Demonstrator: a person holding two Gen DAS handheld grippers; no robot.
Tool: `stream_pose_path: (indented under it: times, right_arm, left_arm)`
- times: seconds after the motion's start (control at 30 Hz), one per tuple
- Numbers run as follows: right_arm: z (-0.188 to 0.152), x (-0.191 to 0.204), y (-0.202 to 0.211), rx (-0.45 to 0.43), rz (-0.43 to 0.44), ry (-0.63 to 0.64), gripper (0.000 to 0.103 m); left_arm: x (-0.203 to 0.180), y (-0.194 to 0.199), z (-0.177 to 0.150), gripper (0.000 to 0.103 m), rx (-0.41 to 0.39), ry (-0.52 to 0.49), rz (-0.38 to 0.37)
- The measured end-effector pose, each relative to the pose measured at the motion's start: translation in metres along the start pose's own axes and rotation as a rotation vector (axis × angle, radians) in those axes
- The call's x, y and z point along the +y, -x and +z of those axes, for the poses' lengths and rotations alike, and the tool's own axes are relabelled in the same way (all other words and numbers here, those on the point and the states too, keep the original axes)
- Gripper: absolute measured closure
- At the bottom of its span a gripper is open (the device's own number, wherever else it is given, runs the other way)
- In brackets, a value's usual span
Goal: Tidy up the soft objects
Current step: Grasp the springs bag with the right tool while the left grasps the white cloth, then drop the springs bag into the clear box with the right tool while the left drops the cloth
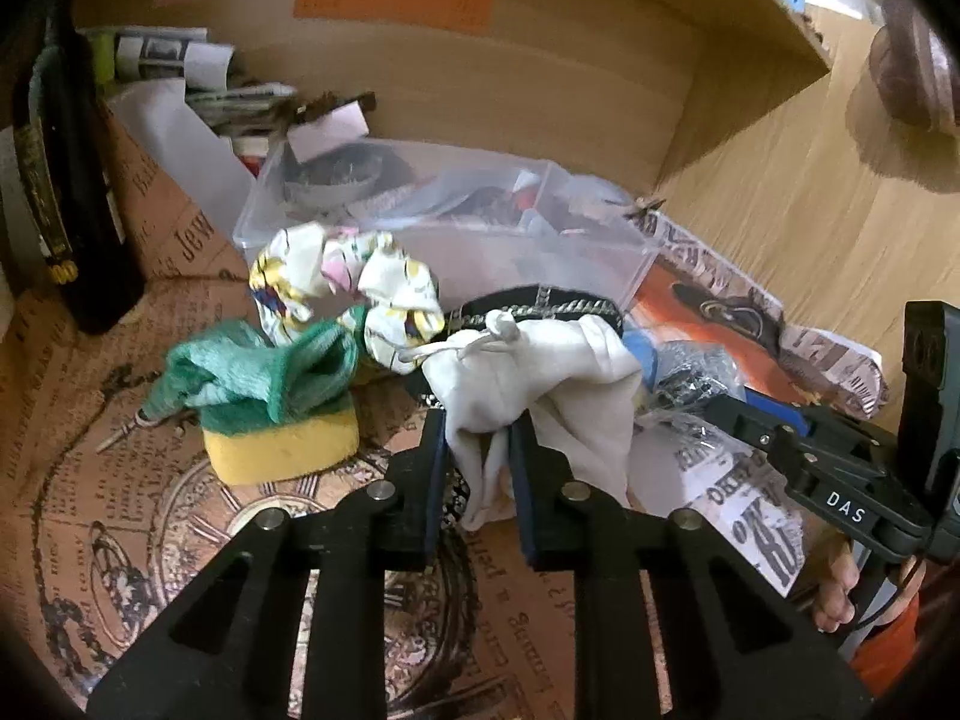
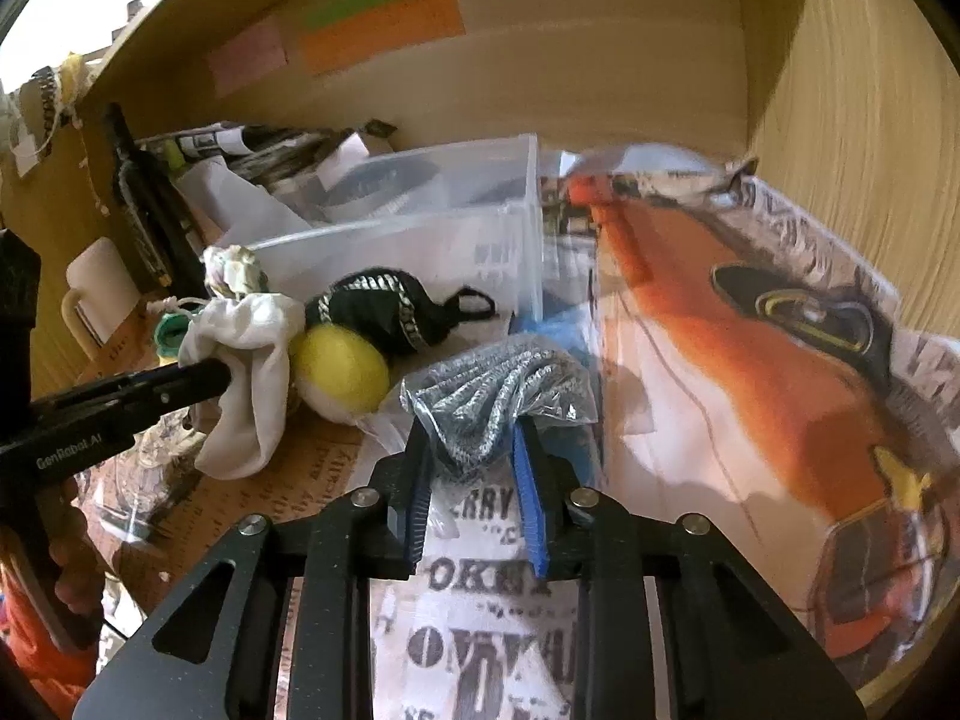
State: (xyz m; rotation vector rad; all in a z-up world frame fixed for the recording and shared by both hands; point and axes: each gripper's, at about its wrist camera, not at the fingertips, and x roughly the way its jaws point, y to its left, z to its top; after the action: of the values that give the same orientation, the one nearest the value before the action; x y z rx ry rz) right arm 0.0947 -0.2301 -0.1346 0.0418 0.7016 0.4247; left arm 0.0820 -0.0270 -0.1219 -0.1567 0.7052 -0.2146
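White pouch (image 1: 540,372) in left hand-held gripper (image 1: 477,438).

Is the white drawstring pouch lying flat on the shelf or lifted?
Lifted. The left gripper is shut on the white pouch, and in the right wrist view the pouch droops from its fingers above the paper.

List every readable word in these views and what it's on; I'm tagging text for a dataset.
"DAS": on the right gripper body, seen in the left wrist view.
"GenRobot.AI": on the left gripper body, seen in the right wrist view.
"Jew": cut-off lettering on the brown printed paper.
Newsprint sheet: large letters, distorted, not reliably readable.
Dark bottle label: too blurred.
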Motion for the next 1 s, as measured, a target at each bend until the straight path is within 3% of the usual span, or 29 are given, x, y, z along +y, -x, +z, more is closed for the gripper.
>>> stream_pose_path:
  times: [0.3,0.63,0.83,1.0]
  right_arm:
    - [0.021,0.007,0.03,-0.126,-0.005,0.034,0.081]
    - [0.055,0.023,0.041,-0.248,0.021,0.084,0.081]
    - [0.07,0.031,0.034,-0.272,0.042,0.102,0.081]
    - [0.074,0.035,0.025,-0.256,0.064,0.107,0.081]
  left_arm:
    - [0.001,0.034,0.02,0.084,-0.104,-0.006,0.007]
    - [0.02,0.048,0.056,0.084,-0.191,0.016,0.075]
    - [0.036,0.034,0.064,0.084,-0.186,0.042,0.146]
    - [0.051,0.006,0.056,0.084,-0.102,0.073,0.148]
